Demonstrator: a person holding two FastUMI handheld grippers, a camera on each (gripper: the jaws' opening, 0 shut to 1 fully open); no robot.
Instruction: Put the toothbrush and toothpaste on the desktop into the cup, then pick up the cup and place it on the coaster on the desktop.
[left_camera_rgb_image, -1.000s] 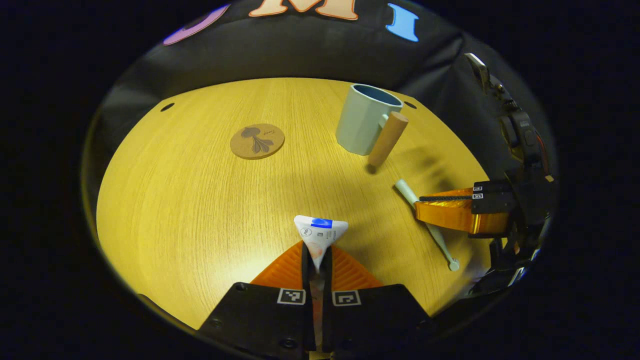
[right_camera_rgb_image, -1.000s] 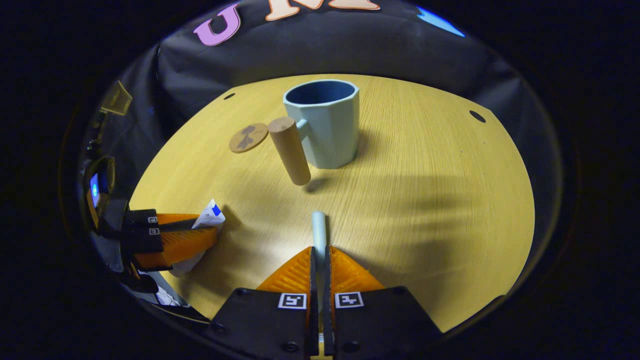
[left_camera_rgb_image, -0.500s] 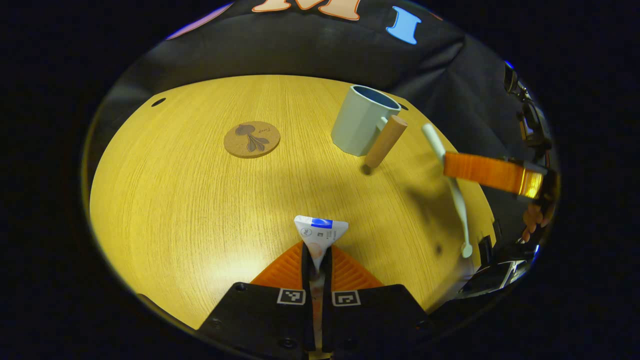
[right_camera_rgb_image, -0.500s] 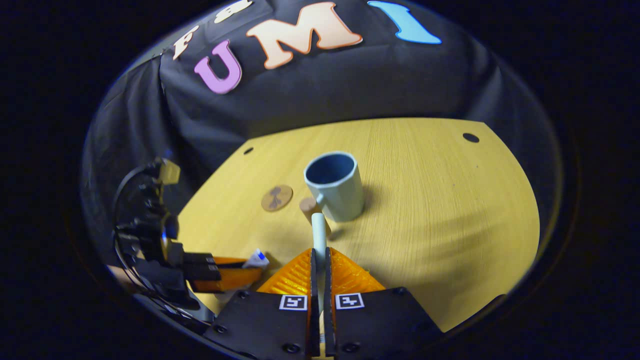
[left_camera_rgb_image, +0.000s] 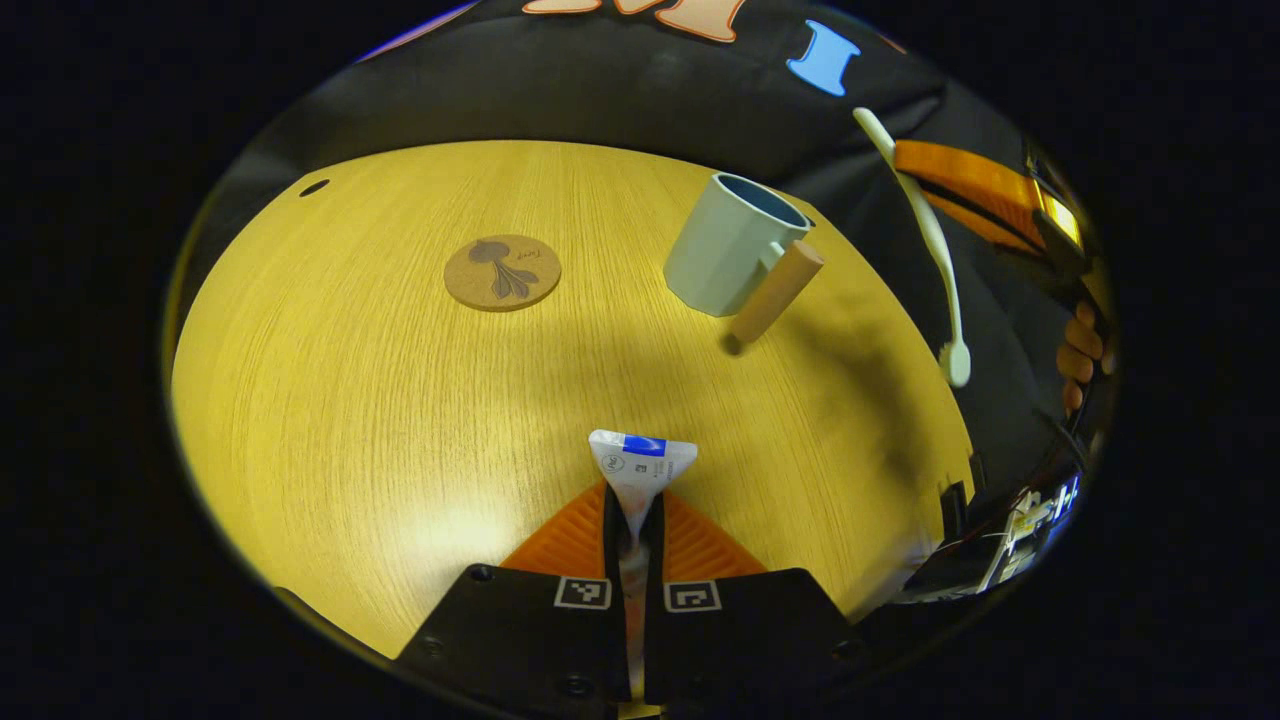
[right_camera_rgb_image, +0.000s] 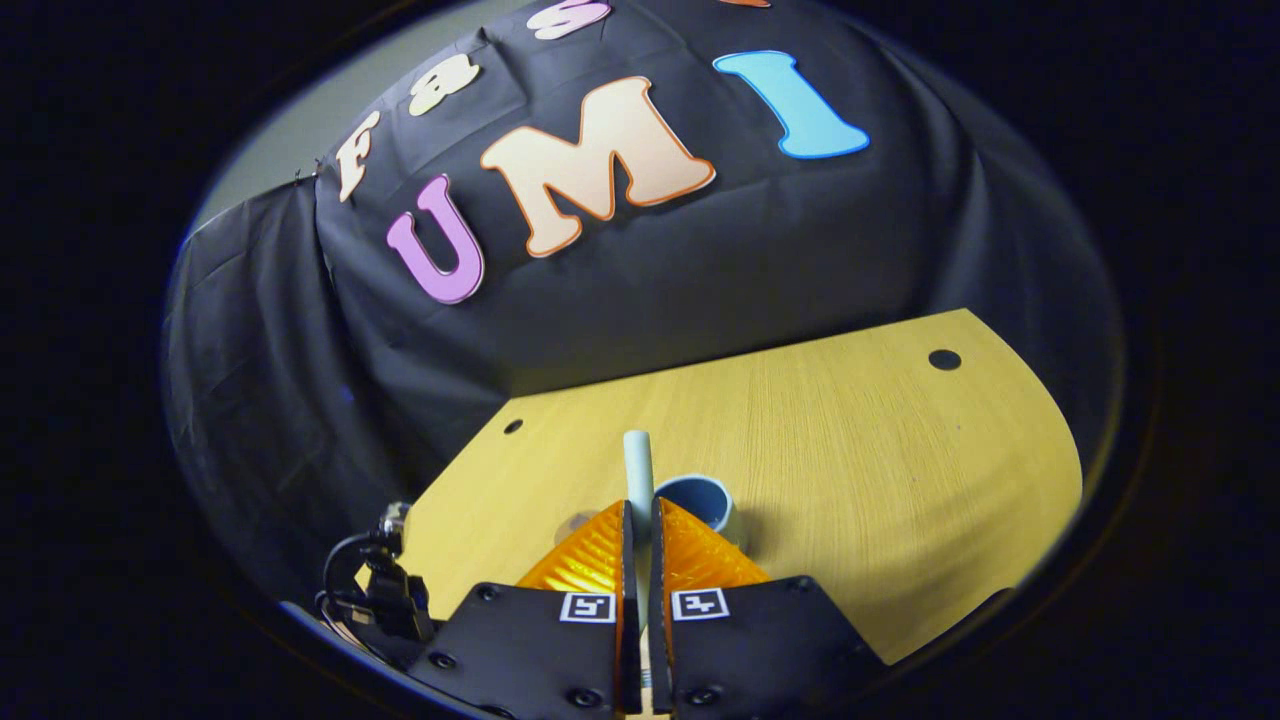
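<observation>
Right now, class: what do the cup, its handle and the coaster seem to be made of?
Cup: probably glazed ceramic or smooth plastic; pale, even, faceted wall.
Handle: likely unpainted wood; matte tan peg.
Coaster: looks like cork; speckled brown disc with a dark printed plant.

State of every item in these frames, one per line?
toothpaste: clamped in left gripper.
toothbrush: lifted off the table, held by right gripper.
cup: upright on the table, nothing visible inside.
coaster: flat, bare.
</observation>
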